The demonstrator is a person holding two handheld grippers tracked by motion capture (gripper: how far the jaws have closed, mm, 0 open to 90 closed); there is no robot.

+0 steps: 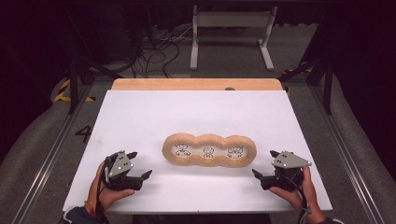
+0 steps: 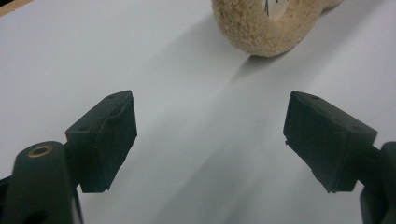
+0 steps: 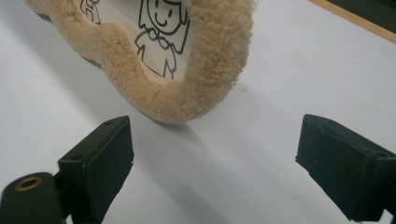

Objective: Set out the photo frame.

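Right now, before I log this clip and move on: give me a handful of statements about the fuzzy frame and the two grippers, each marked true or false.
1. The fuzzy tan frame has three openings in a row, each showing a line drawing. True.
2. The left gripper is clamped on the frame's end. False: its jaws stand open with only the white table surface between them, and the frame lies apart from it.
3. The right gripper is open and holds nothing. True.
4. The frame stands upright on its edge. False: it lies flat on the table.
5. Both grippers sit on the same side of the frame. False: one is off each end.
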